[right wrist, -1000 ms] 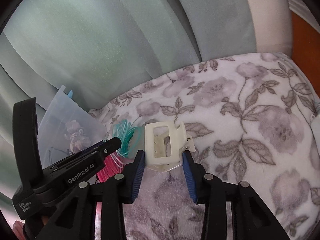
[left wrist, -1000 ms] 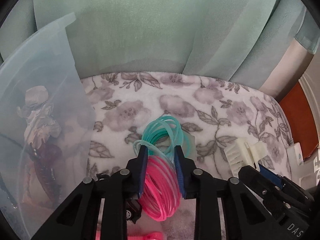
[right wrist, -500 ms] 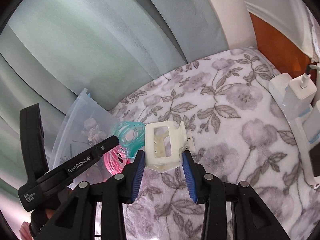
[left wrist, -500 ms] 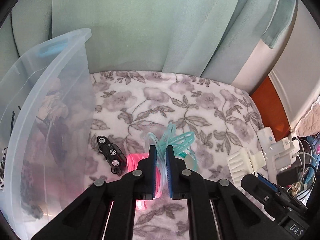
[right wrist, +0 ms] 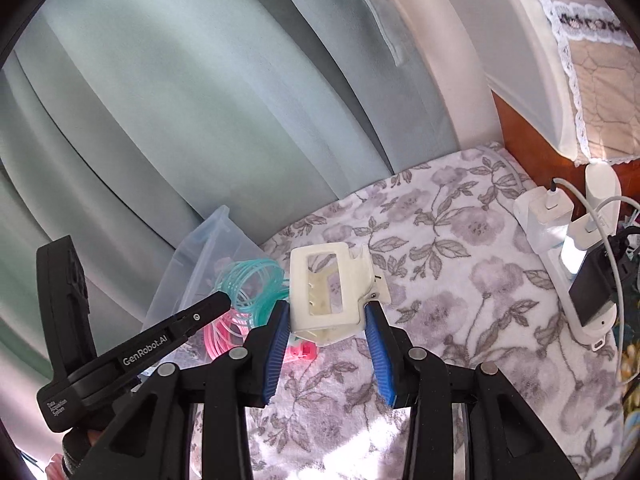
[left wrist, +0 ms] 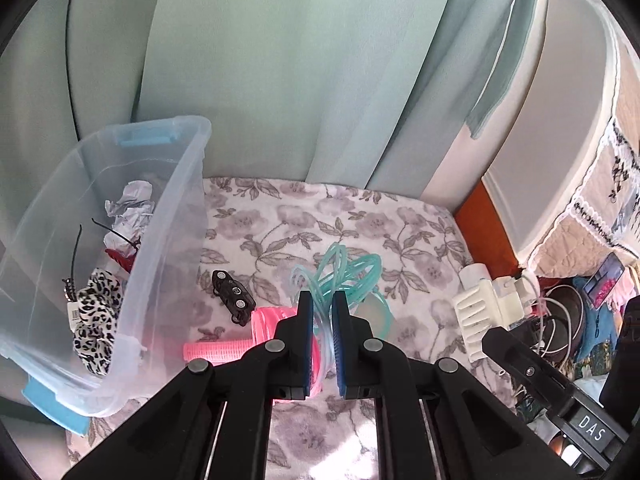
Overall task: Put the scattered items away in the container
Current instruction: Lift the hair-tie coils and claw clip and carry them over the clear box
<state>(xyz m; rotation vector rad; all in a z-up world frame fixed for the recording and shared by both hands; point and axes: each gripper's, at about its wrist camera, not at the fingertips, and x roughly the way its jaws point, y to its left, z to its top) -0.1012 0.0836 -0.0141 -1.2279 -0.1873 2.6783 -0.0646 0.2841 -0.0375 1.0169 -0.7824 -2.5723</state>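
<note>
My left gripper [left wrist: 321, 300] is shut on a bundle of teal [left wrist: 352, 272] and pink [left wrist: 264, 322] plastic coil rings and holds it above the floral blanket [left wrist: 320, 220]. My right gripper [right wrist: 326, 312] is shut on a cream hair claw clip [right wrist: 324, 288], also held above the blanket; the clip shows in the left wrist view [left wrist: 486, 312] too. The clear plastic bin [left wrist: 168, 264] stands to the left, with a leopard scrunchie [left wrist: 96, 316] and crumpled paper [left wrist: 130, 204] inside. The coils [right wrist: 252, 284] also show in the right wrist view, left of the clip.
A black toy car [left wrist: 233, 296] and a pink hair roller [left wrist: 218, 350] lie on the blanket beside the bin. A power strip with chargers and cables [right wrist: 576, 248] lies along the right edge. Green curtains [left wrist: 300, 60] hang behind.
Both grippers have risen with their loads, so the blanket looks farther away. The left jaws have closed tight on the coil rings. The bin's inside, the toy car and the roller came into view.
</note>
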